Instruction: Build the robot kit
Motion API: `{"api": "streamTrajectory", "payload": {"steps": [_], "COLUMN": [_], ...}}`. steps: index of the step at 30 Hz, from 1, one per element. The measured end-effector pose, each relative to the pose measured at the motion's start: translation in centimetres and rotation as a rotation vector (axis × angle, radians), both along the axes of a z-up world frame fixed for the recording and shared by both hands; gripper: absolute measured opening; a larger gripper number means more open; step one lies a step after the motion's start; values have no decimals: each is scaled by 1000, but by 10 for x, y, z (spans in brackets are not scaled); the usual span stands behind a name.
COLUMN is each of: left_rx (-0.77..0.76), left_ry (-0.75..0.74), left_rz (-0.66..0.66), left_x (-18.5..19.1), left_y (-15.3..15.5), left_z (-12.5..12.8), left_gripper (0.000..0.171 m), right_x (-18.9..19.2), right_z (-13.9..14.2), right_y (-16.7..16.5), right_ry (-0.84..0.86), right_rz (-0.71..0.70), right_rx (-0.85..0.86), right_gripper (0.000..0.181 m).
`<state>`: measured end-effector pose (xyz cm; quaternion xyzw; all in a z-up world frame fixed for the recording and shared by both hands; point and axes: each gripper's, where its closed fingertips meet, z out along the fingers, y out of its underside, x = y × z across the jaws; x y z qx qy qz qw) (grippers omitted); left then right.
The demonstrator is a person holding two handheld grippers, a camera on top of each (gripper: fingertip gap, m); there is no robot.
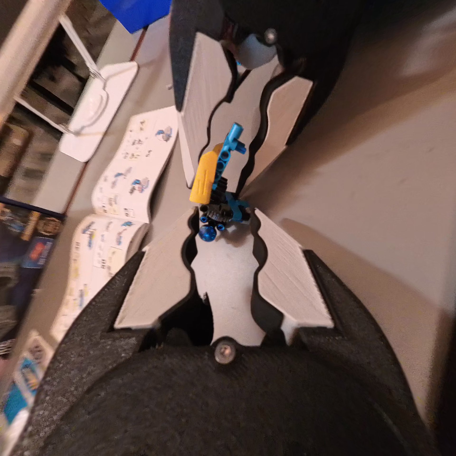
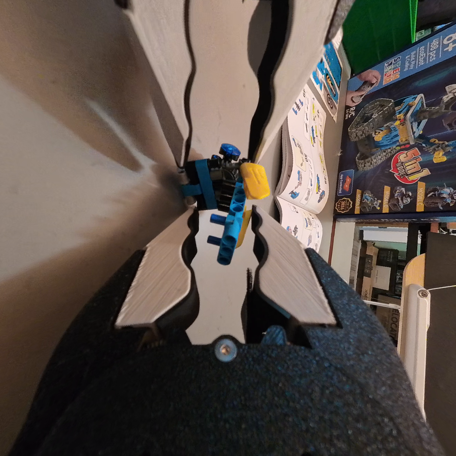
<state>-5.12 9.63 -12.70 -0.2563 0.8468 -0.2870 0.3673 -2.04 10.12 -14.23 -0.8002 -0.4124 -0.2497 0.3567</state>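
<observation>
Nearest the lens, the left gripper (image 1: 225, 213): dark body, pale fingers, its tongs closed on the black-and-blue base of a small brick assembly (image 1: 222, 197), held in the air above the table (image 1: 357, 197). A dark-blue ball pin (image 1: 207, 233) sticks back between those fingers. The right gripper (image 2: 224, 212) meets it nose to nose. Its tongs flank the light-blue beam (image 2: 233, 222) and the yellow piece (image 2: 254, 181). The yellow side looks to touch one finger; on the other side only the beam's stub pins come near, so I cannot tell whether that grip is closed. Risks, as I judge them: the beam hangs skewed between the right fingers, so a squeeze or twist there could lever it off the gear block. The left hold sits on a narrow base, so a sideways pull could rock the assembly out and drop it. The four fingertips crowd together, leaving almost no room between the tools. To one side lie an open instruction booklet (image 2: 306, 160) and, beyond it, a printed box (image 2: 399, 135) near the table edge. The opposite side shows bare tabletop, the freer way to move.
</observation>
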Motion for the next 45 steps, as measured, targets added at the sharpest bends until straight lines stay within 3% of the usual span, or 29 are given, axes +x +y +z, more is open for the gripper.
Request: {"api": "streamTrajectory", "payload": {"steps": [3,5,9,14,26,27,29,32,34,37,42,45], "left_rx": [124,121,-74,-225,-545,-533,-483,-319,-172,-43,34,22], "left_ry": [-120,-141,-40,37,285,274,240,119,25,31,-26,-48], "left_rz": [-3,11,55,91,43,35,24,35,12,-23,-47,-85], "left_x": [3,4,5,9,8,6,2,-1,-4,-7,1,2], "left_y": [2,2,2,13,16,16,16,23,22,15,15,7], "left_z": [2,3,3,0,-3,-3,-2,-4,-5,-16,-15,-11], "left_gripper": [42,43,40,17,13,16,38,58,59,56,79,80], "right_x": [1,1,-1,-5,-9,-10,-9,-10,-11,-12,-14,-15], "right_z": [0,1,2,5,5,5,5,6,7,7,8,10], "right_y": [-1,-1,-2,-3,0,0,-1,0,1,1,0,-2], "right_ry": [1,-12,-48,-57,40,43,34,69,100,117,185,216], "right_rz": [-8,-7,-10,1,42,48,55,61,64,75,77,82], "right_rx": [-6,-10,-20,-16,-5,-5,-13,-23,-31,-40,-57,-81], "right_gripper": [43,43,43,43,43,43,43,43,43,42,42,42]}}
